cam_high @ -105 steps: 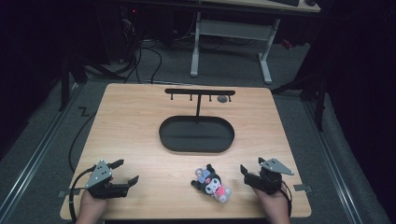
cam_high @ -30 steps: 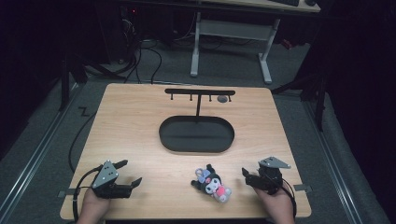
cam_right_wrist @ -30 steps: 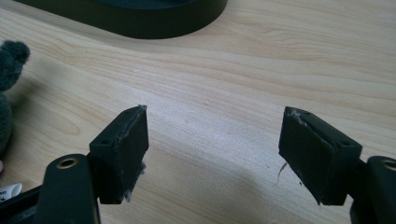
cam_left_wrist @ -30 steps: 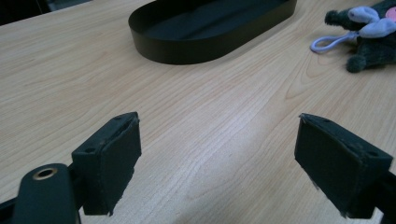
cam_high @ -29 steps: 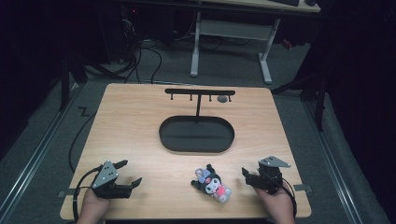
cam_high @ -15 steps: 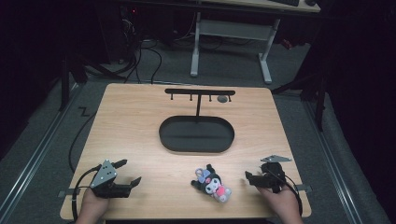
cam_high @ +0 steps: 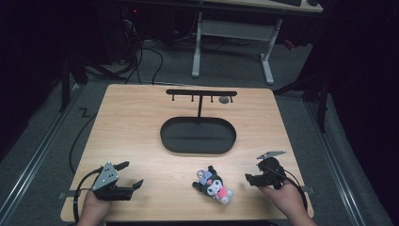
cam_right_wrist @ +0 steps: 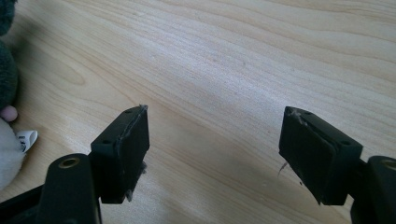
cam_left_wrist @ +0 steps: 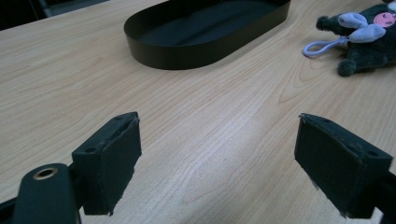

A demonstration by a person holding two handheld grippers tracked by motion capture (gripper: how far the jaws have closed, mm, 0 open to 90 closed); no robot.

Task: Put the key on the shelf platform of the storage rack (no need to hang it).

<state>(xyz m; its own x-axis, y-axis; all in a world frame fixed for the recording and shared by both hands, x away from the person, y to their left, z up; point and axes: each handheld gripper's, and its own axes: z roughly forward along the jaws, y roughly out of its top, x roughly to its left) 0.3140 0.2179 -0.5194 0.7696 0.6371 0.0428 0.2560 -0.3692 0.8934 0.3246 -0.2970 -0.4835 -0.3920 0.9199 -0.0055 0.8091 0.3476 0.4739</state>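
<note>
Jaws gape empty on both the left gripper (cam_high: 127, 176) and right gripper (cam_high: 256, 173); the small black-and-pink plush keyring (cam_high: 214, 184) may skid aside if nudged.

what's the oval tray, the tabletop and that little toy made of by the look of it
Oval tray: probably thin metal or hard plastic, matte black, with a smooth, even wall. Tabletop: wood or wood-look laminate, given its pale printed-looking grain and slight sheen. Toy: soft plush, fuzzy dark pile, with a smooth lilac cord loop.
</note>
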